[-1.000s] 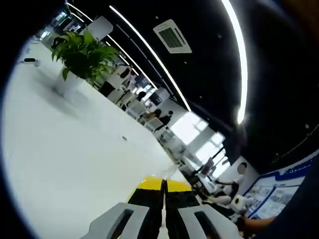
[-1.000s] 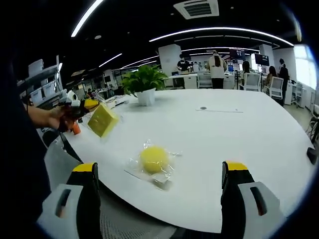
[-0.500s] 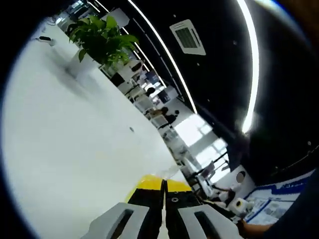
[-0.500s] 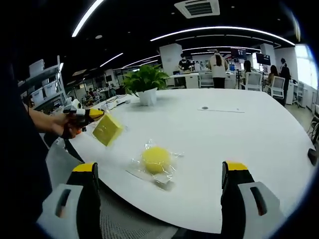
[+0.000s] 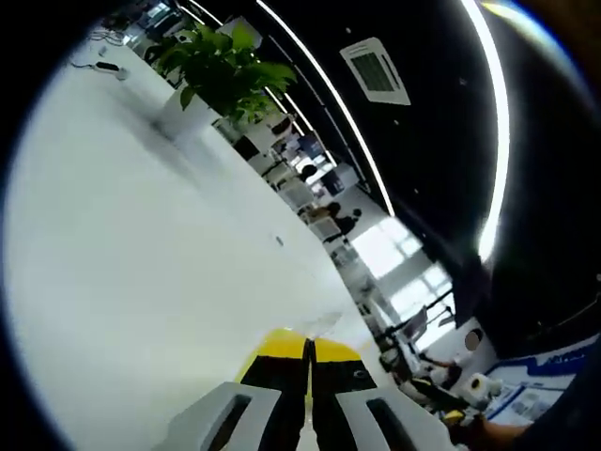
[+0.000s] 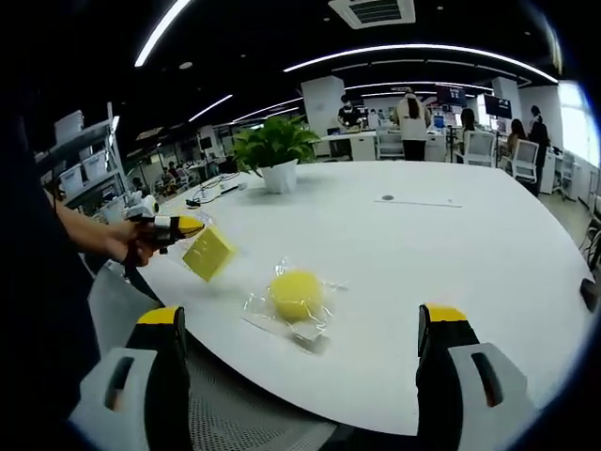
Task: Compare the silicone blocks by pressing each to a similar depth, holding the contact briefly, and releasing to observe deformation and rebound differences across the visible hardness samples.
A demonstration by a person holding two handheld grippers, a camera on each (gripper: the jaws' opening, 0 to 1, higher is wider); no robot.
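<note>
A round yellow silicone sample (image 6: pixel 296 293) in a clear bag lies on the white table (image 6: pixel 451 254), near its front edge. A square yellow block (image 6: pixel 208 252) in a clear wrapper hangs tilted just above the table's left edge. It dangles from the tip of my left gripper (image 6: pixel 178 225), which a person's hand holds at the left. In the left gripper view, that gripper (image 5: pixel 308 349) has its yellow-tipped jaws pressed together over the white table (image 5: pixel 122 244). My right gripper (image 6: pixel 300 315) stands open, with its jaws wide on either side of the round sample and short of it.
A potted green plant (image 6: pixel 275 150) (image 5: pixel 221 70) stands at the table's far side, with cables (image 6: pixel 211 191) beside it. A small dark disc (image 6: pixel 383 198) lies mid-table. A mesh chair (image 6: pixel 244 418) sits below the front edge. People and desks fill the background.
My left gripper has carried the square block down and a little right, closer to the round sample. The left gripper view has tilted. The right gripper stays open.
</note>
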